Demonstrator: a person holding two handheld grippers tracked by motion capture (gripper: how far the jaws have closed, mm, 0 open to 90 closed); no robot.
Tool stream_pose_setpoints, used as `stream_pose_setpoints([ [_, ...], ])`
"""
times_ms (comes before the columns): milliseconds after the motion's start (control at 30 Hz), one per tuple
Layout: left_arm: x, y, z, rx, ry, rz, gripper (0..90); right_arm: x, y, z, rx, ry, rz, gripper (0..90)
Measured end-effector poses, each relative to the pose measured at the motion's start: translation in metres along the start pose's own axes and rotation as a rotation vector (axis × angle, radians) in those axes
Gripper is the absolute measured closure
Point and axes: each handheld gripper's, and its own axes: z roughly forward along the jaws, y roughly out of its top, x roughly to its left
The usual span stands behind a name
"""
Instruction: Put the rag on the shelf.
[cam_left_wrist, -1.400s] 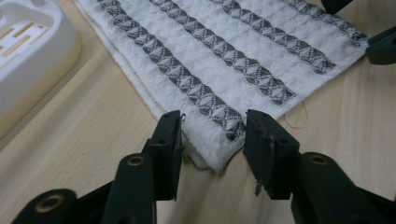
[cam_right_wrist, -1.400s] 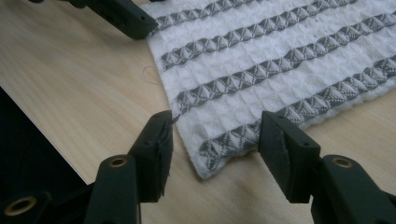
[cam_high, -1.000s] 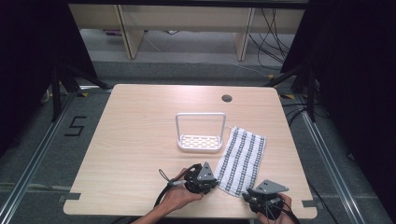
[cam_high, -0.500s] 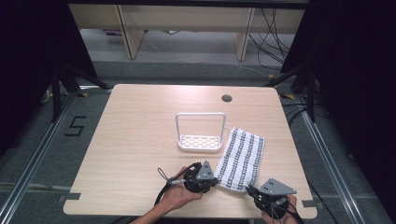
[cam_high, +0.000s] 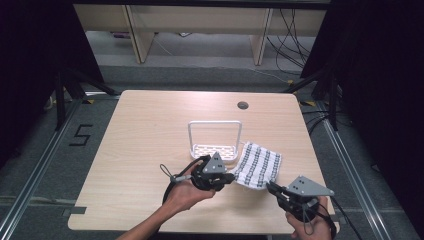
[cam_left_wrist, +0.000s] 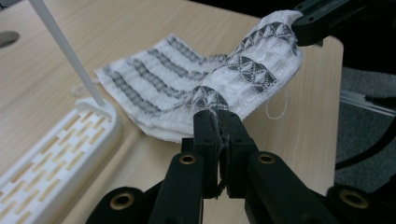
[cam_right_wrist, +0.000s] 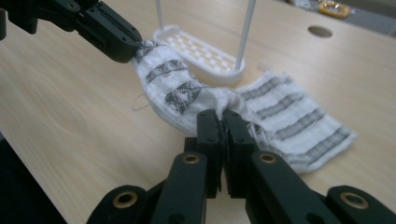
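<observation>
On the light wooden table (cam_high: 135, 145), each hand-held gripper, left (cam_high: 231, 176) and right (cam_high: 270, 187), pinches the near edge of the white grey-striped waffle cloth (cam_high: 260, 164) beside the white slotted plastic rack (cam_high: 215, 150)

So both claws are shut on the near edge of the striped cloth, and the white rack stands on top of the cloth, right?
Not quite. The white rack stands on the bare table beside the striped cloth, as the high view shows. The left claw and right claw are indeed shut on its near edge.
</observation>
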Motion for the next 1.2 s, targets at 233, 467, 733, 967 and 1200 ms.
stream_pose_setpoints([
  [233, 0.0, 0.046, -0.053, -0.062, -0.004, 0.025, 86.5, -0.001, 0.059, -0.031, -0.108, 0.011, -0.061, 88.0],
  [467, -0.002, 0.079, -0.104, -0.096, 0.009, 0.01, 86.5, 0.006, 0.099, -0.05, -0.182, 0.06, -0.088, 88.0],
  [733, 0.005, 0.087, -0.132, -0.106, 0.035, -0.01, 86.3, 0.008, 0.119, -0.043, -0.241, 0.13, -0.09, 88.0],
  [967, 0.022, 0.086, -0.141, -0.096, 0.075, -0.043, 86.3, 0.012, 0.137, -0.034, -0.241, 0.133, -0.103, 88.0],
  [1200, 0.04, 0.09, -0.151, -0.133, 0.126, -0.067, 86.3, 0.01, 0.162, -0.015, -0.233, 0.131, -0.118, 88.0],
])
